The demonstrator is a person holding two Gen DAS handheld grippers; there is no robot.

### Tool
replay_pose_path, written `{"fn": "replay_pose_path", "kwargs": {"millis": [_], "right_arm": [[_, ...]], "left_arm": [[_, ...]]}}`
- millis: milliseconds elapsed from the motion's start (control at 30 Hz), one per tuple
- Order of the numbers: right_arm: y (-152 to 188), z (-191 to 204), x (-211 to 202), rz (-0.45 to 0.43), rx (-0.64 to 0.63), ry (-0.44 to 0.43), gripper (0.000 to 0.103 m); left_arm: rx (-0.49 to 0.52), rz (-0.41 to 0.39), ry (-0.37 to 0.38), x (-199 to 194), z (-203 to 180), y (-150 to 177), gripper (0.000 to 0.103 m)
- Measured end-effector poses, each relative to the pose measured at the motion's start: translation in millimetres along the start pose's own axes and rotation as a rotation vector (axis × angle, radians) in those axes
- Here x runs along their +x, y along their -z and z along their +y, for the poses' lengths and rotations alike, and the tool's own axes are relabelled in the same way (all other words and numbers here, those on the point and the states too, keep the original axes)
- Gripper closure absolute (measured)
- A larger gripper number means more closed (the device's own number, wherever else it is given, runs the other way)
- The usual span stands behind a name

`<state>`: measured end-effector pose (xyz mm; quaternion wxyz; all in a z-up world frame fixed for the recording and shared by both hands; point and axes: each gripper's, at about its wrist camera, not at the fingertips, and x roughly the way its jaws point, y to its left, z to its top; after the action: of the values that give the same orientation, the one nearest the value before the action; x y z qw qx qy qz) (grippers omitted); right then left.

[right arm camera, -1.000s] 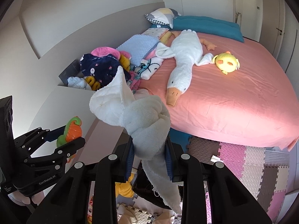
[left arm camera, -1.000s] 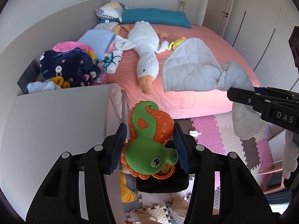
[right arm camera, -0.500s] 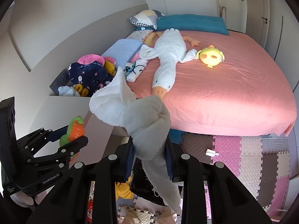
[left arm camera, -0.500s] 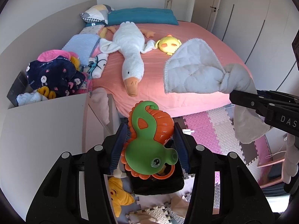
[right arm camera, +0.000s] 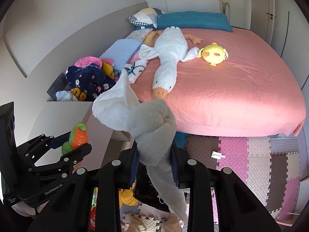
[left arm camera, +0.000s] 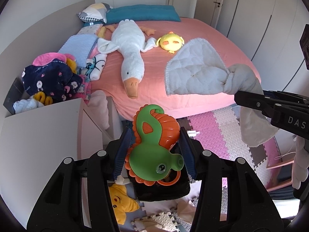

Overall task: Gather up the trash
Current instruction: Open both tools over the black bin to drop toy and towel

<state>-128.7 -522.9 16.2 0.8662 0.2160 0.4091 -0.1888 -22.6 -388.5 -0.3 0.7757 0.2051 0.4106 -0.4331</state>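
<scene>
My left gripper [left arm camera: 154, 152] is shut on a green and orange seahorse toy [left arm camera: 154, 143], held in the air above a black bin [left arm camera: 162, 189] on the floor. The toy and left gripper also show in the right wrist view [right arm camera: 76, 137]. My right gripper [right arm camera: 154, 164] is shut on a knotted white cloth [right arm camera: 141, 119], its tail hanging down over the black bin [right arm camera: 146, 191]. The cloth also shows at the right of the left wrist view [left arm camera: 200, 75].
A pink bed [right arm camera: 241, 89] carries a white goose plush [right arm camera: 170, 58] and a yellow chick plush [right arm camera: 213, 55]. Clothes [left arm camera: 52, 79] pile at the bed's left. A white cabinet [left arm camera: 38, 141] stands left. Foam floor mats [right arm camera: 251, 154], a yellow star toy [left arm camera: 121, 203].
Both grippers have swung to the right and a little back, so more of the bed and the chick plush show. Toy and cloth stay gripped.
</scene>
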Motion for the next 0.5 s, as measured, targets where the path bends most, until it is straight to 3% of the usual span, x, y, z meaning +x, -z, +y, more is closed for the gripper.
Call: {"fn": "replay_pose_path", "kwargs": {"millis": [133, 167, 200, 233, 300, 500], "right_arm": [[-2.4, 3.8, 1.3, 0.007, -0.005, 0.005, 0.069], [-4.4, 5.5, 0.5, 0.004, -0.010, 0.005, 0.062], [-6.2, 7.0, -1.5, -0.005, -0.013, 0.011, 0.056], [-6.8, 8.0, -4.2, -0.020, -0.017, 0.012, 0.052], [-9.7, 11.6, -10.4, -0.055, -0.027, 0.036, 0.036], [-13.4, 14.2, -16.4, -0.081, -0.037, 0.047, 0.035]], "left_arm": [[-0.001, -0.007, -0.001, -0.3, 1.1, -1.7, 0.051], [0.002, -0.016, -0.010, -2.1, 0.8, -2.4, 0.039], [0.004, -0.033, -0.024, -5.0, 0.8, -2.8, 0.017], [0.006, -0.055, -0.049, -8.4, 0.9, -3.4, 0.009], [0.016, -0.081, -0.077, -13.4, 1.0, -4.6, 0.007], [-0.007, -0.065, -0.093, -13.5, 10.2, -4.1, 0.007]]}}
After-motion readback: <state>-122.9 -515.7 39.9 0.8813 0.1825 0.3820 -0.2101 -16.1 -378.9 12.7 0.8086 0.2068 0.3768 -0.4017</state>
